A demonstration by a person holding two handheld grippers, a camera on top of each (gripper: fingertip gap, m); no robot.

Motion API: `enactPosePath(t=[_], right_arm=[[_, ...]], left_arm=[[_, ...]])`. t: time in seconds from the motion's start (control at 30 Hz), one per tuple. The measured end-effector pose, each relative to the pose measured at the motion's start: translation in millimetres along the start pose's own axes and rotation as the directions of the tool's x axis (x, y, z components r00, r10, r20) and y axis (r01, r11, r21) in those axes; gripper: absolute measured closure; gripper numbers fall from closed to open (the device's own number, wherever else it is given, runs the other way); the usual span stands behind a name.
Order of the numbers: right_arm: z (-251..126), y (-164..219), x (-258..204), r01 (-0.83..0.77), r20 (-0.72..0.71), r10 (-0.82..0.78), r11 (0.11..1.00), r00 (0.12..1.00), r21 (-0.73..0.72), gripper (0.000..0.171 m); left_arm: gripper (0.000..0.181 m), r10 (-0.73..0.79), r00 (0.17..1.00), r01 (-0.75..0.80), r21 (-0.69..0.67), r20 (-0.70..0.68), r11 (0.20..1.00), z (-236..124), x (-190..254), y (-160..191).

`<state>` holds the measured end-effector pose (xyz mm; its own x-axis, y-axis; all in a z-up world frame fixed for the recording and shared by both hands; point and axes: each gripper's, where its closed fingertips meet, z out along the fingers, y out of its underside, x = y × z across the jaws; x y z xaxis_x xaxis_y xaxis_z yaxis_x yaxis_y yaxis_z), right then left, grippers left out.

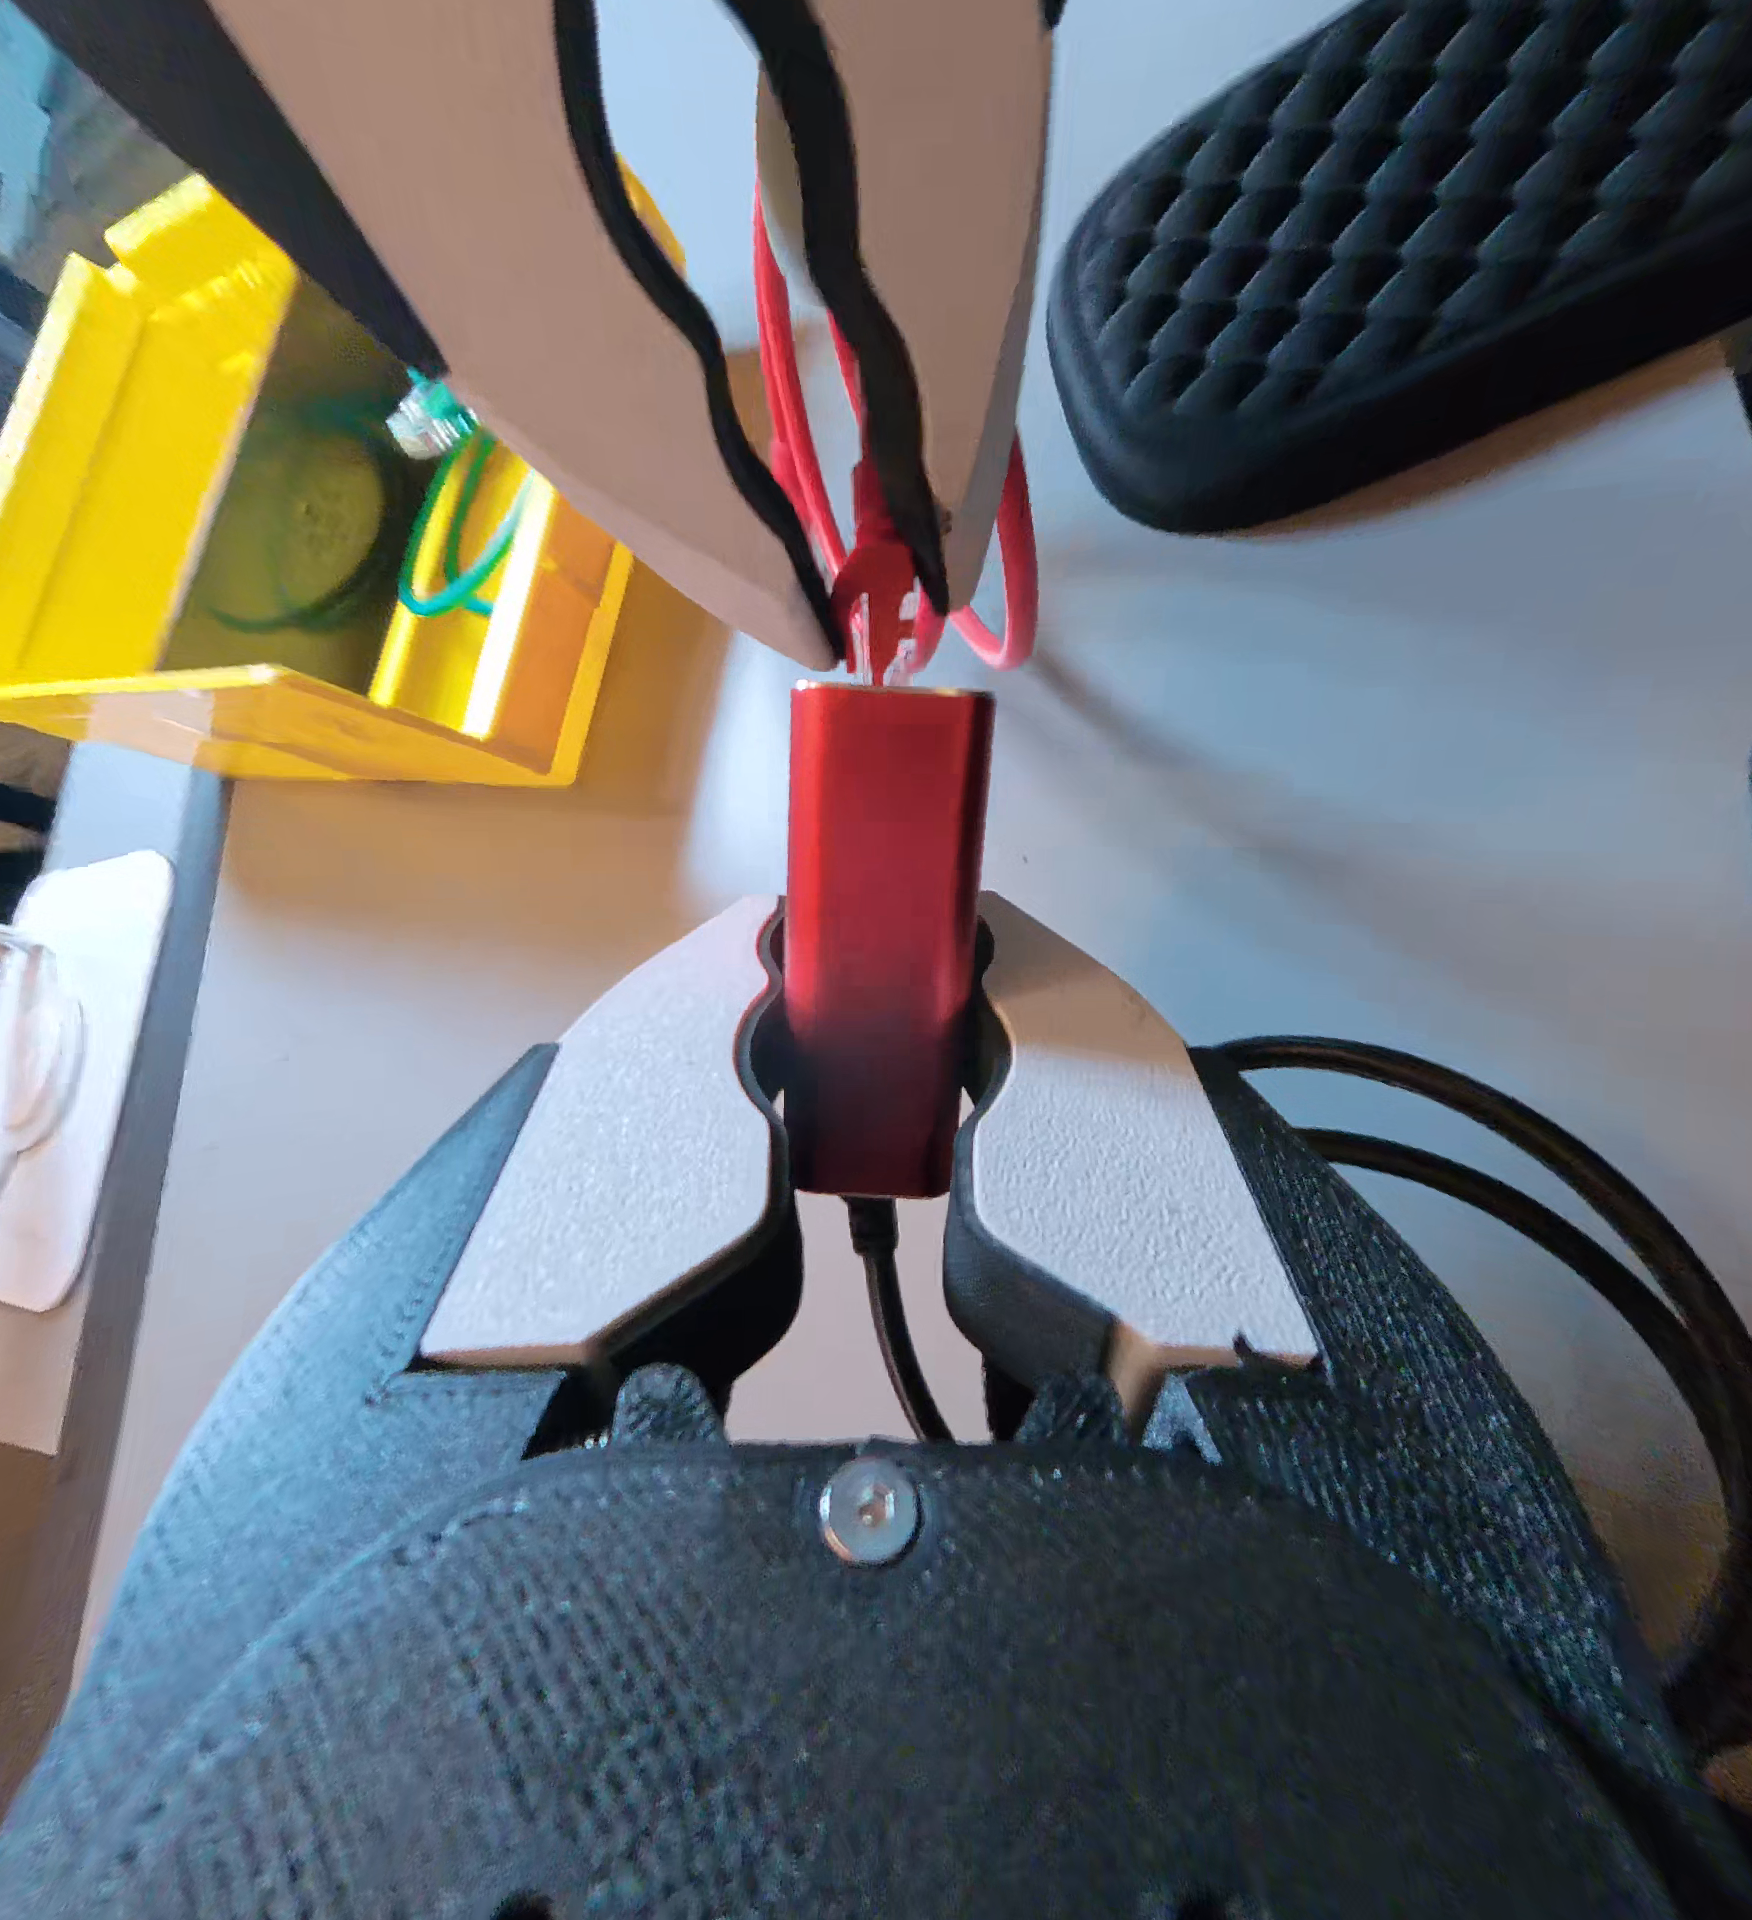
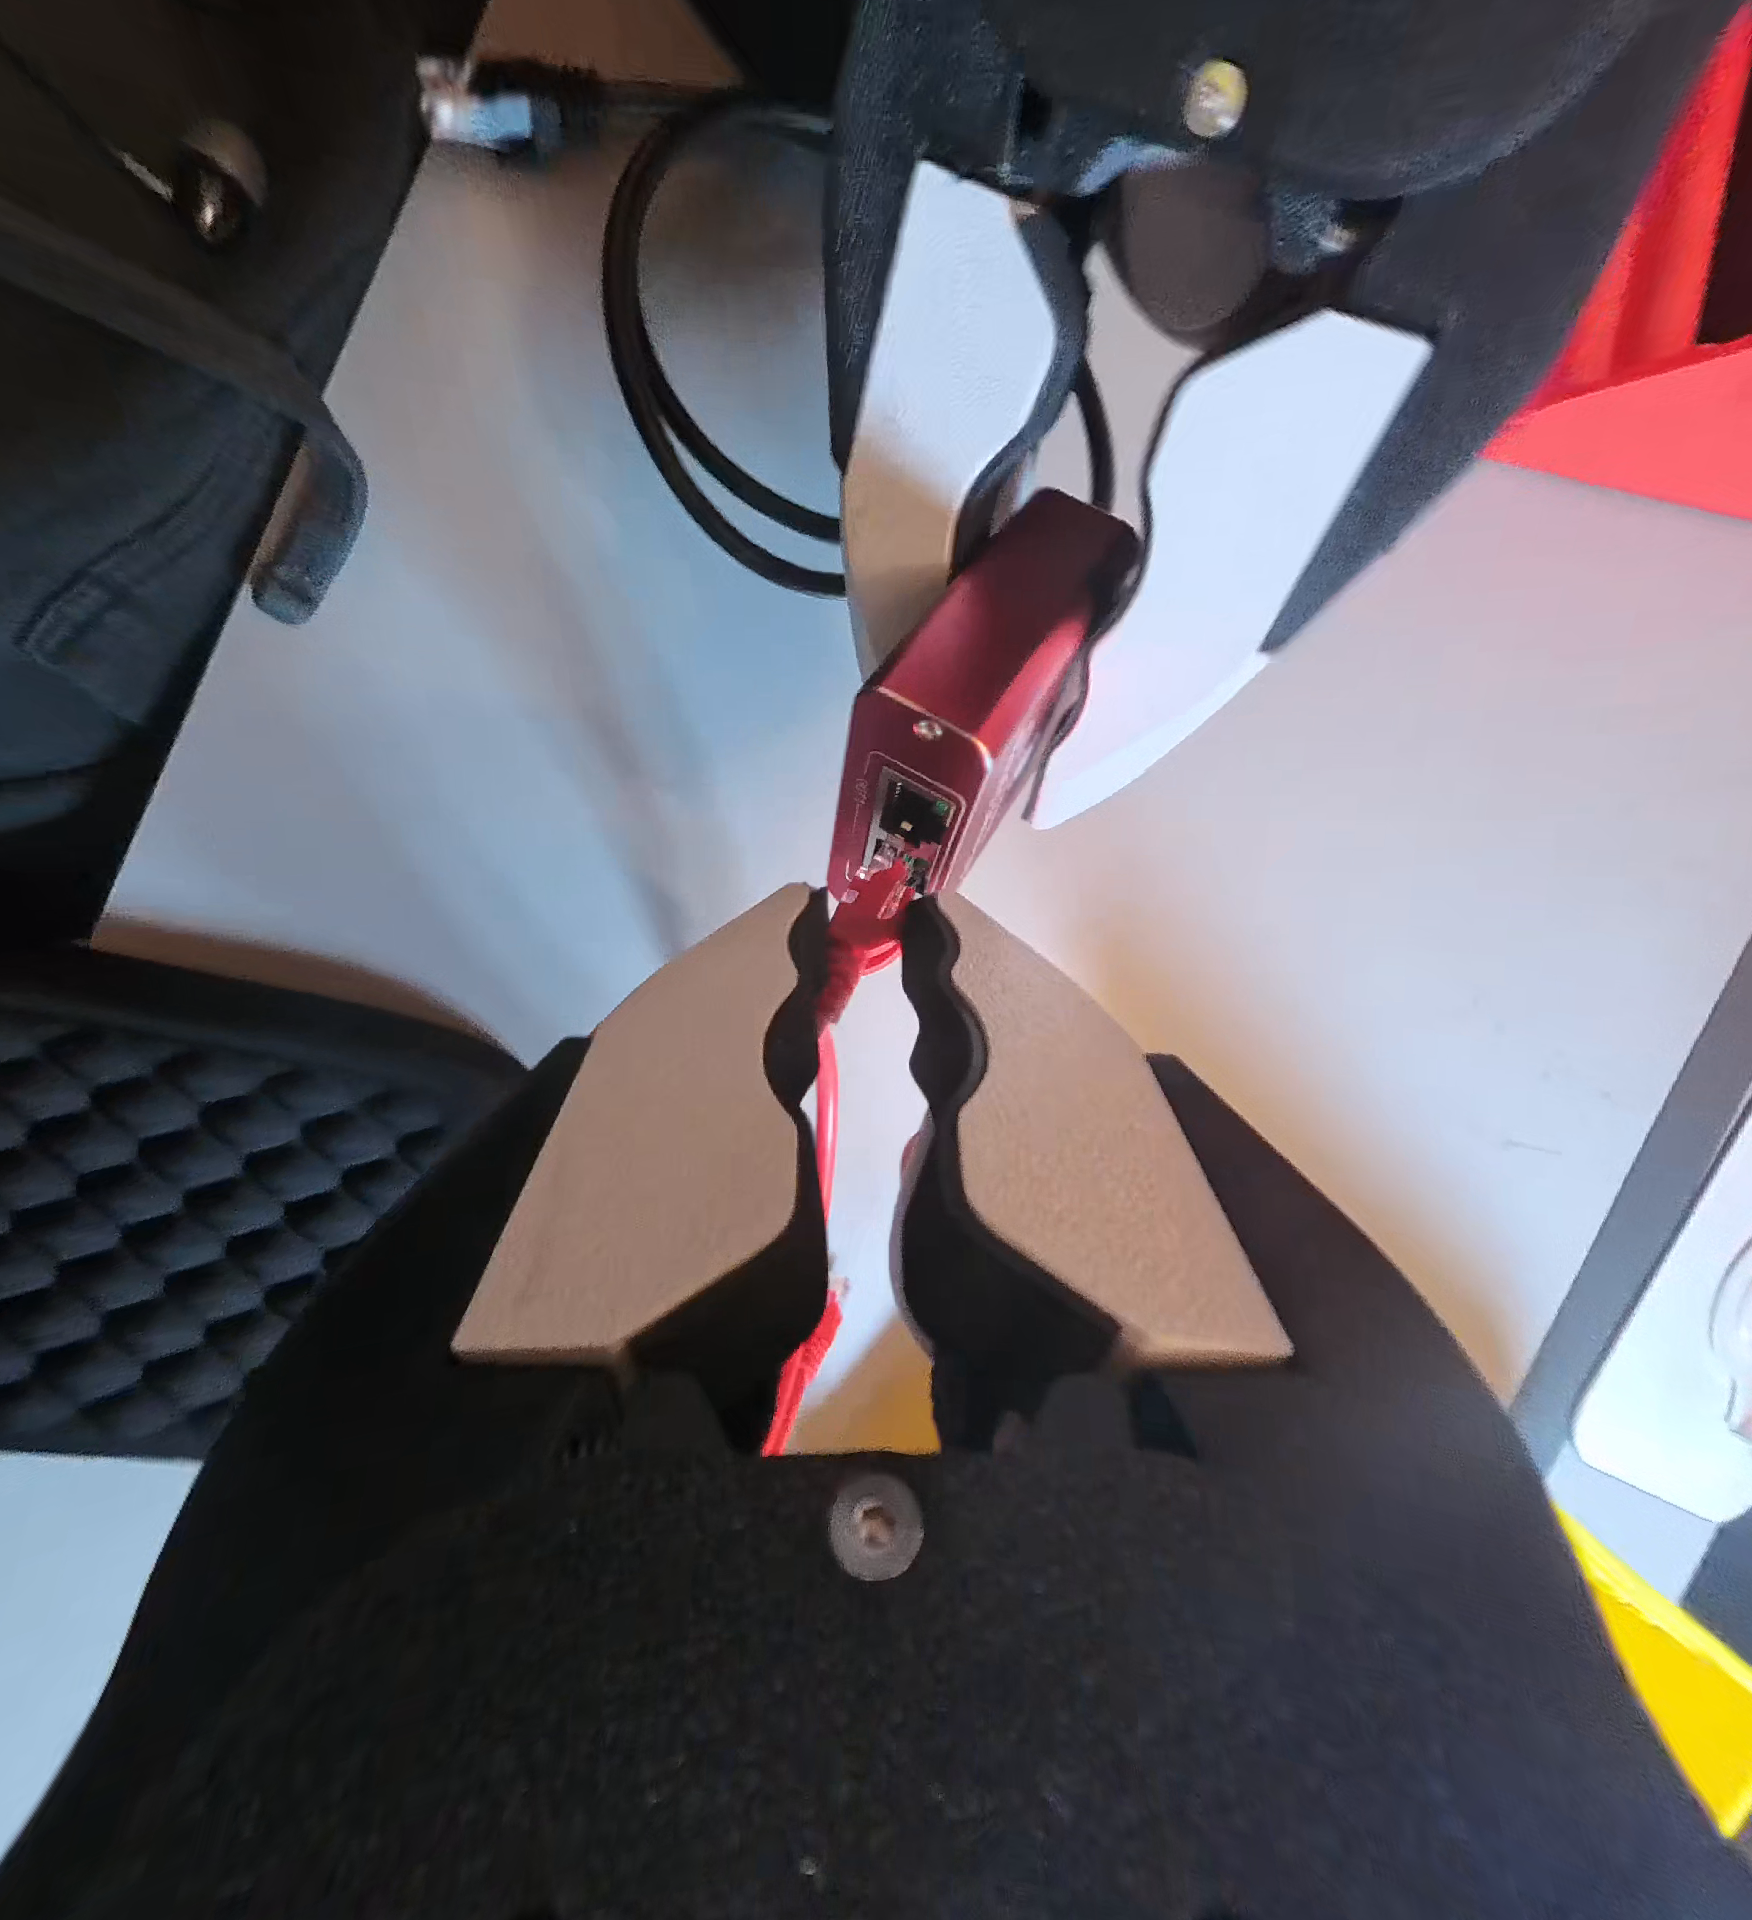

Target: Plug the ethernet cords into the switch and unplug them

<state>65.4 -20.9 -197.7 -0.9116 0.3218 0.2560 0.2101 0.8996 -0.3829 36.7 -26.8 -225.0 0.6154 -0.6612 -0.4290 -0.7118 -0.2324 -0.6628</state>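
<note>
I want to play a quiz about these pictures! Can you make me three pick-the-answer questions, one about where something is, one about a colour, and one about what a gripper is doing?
1. Where is the green cord?
A. In the yellow bin
B. In the switch
C. In a gripper

2. What colour is the switch?
A. Blue
B. Red
C. White

3. What is the left gripper doing?
A. Hanging open
B. Holding a cup
C. Clamping the switch

Answers: 1 A, it lies coiled inside the bin. 2 B, its case is red in both views. 3 C, both fingers press its sides.
</note>
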Motion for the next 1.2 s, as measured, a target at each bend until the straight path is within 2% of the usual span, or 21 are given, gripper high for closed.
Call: enactPosePath(t=[0.1,0.17,0.23,0.37,0.4,0.43,0.47,0.5,0.6,0.73,0.83,0.9,1.0,1.1,1.13,1.2], right_arm=[[-7.0,0.6,20.3,-0.057,-0.12,0.065,0.996,0.991,0.068,0.158],[-11.7,-0.7,31.7,-0.083,-0.193,0.103,0.99,0.976,0.11,0.159],[-9.2,0.7,33.2,-0.071,-0.223,0.093,0.992,0.97,0.105,0.159],[-2.3,4.0,18.6,0.011,-0.171,-0.007,1.0,0.985,0.019,0.158],[-2.6,8.8,10.8,0.03,-0.111,-0.031,0.999,0.993,-0.013,0.159],[-1.3,6.3,-5.3,0.01,-0.018,-0.01,1.0,1.0,0.015,0.159],[1.7,9.7,-11.3,0.034,-0.027,-0.034,0.999,0.999,0.003,0.159],[-0.3,16.6,-5.4,0.071,-0.108,-0.073,0.997,0.991,-0.025,0.159],[-41.1,17.1,17.4,-0.044,-0.216,0.054,0.998,0.975,0.052,0.159],[-126.0,4.6,64.2,-0.1,-0.434,0.173,0.977,0.884,0.186,0.158],[-169.5,22.9,95.5,-0.092,-0.622,0.131,0.991,0.772,0.096,0.158],[-178.8,46.0,112.8,-0.128,-0.703,0.112,0.991,0.702,0.031,0.158],[-155.3,102.7,129.3,-0.205,-0.792,0.025,0.971,0.609,-0.127,0.158],[-78.1,174.0,109.2,-0.363,-0.718,0.108,0.907,0.688,-0.211,0.156],[-54.1,190.6,97.6,-0.396,-0.671,0.151,0.89,0.726,-0.227,0.15],[-32.1,206.9,86.5,-0.444,-0.633,0.223,0.87,0.741,-0.214,0.139]], left_arm=[[0.153,-0.091,0.994,0.08,0.162,0.064,0.984,-14.8,-16.1,-20.6],[0.153,-0.105,0.988,0.081,0.2,0.109,0.976,-19.0,-22.9,-26.4],[0.153,-0.079,0.988,0.056,0.167,0.135,0.984,-17.6,-23.8,-23.4],[0.153,-0.021,0.995,0.014,0.066,0.101,0.998,-12.7,-14.7,-16.7],[0.153,0.002,0.992,-0.004,0.014,0.129,1.0,-12.6,-18.6,-10.2],[0.152,0.044,0.964,-0.024,-0.079,0.264,0.997,-20.1,-42.5,7.2],[0.152,0.011,0.961,0.016,-0.093,0.277,0.996,-29.7,-52.8,19.3],[0.153,-0.057,0.973,0.068,-0.039,0.224,0.997,-37.8,-49.6,18.3],[0.152,-0.016,0.955,0.027,-0.034,0.295,0.999,-54.8,-53.3,15.0],[0.153,-0.209,0.932,0.176,0.134,0.297,0.975,-68.8,-72.1,16.7],[0.153,-0.341,0.903,0.276,0.255,0.263,0.927,-73.0,-81.3,22.0],[0.153,-0.378,0.889,0.307,0.277,0.26,0.911,-72.5,-82.5,27.7],[0.152,-0.372,0.883,0.301,0.263,0.287,0.917,-70.2,-82.3,35.3],[0.152,-0.369,0.885,0.302,0.255,0.283,0.919,-67.1,-79.9,37.9],[0.152,-0.369,0.887,0.302,0.255,0.279,0.919,-65.8,-79.3,38.2],[0.152,-0.372,0.888,0.31,0.248,0.27,0.918,-62.2,-78.7,39.8]])
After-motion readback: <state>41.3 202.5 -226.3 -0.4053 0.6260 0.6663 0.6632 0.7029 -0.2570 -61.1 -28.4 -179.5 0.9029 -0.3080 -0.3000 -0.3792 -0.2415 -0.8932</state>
